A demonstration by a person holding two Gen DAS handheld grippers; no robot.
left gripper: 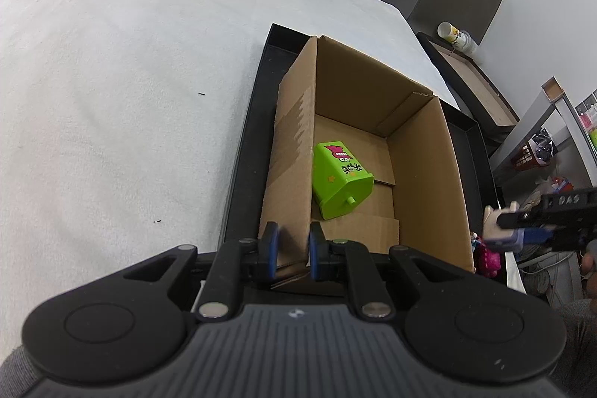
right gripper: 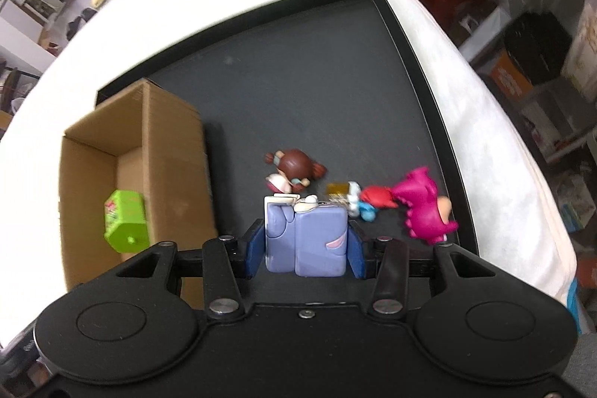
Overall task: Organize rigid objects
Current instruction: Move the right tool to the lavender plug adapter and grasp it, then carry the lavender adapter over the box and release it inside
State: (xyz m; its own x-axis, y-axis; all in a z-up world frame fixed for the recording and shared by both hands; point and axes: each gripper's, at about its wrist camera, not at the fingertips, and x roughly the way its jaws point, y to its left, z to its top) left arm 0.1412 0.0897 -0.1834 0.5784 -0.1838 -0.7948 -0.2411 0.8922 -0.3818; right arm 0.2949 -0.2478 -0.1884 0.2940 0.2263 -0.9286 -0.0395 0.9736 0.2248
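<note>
On the white cloth-covered table (left gripper: 112, 81) we find a black tray (right gripper: 335, 73) holding an open cardboard box (left gripper: 421, 174) at its left side. Beside the box, on the bare tray floor, lie a brown-haired doll (right gripper: 294, 170), a magenta dinosaur figure (right gripper: 425, 207) and a small red-and-blue figure (right gripper: 367, 200), clustered just ahead of our right gripper (right gripper: 304, 241). None of them touches the box.

Our right gripper has its blue pads pressed on both sides of a lavender block-shaped toy (right gripper: 306, 241), which carries a white-and-cream piece on its top edge; the frame is blurred. In the left wrist view this toy (left gripper: 502, 230) sits to the right of the box's right wall.

Our left gripper (left gripper: 291, 248) is nearly closed, its blue pads pinching the near wall of the box at its left corner.

Inside the box, a green plastic toy (left gripper: 341, 181) lies tipped on its side against the left wall, showing red cartoon print and a small peg on its end.
</note>
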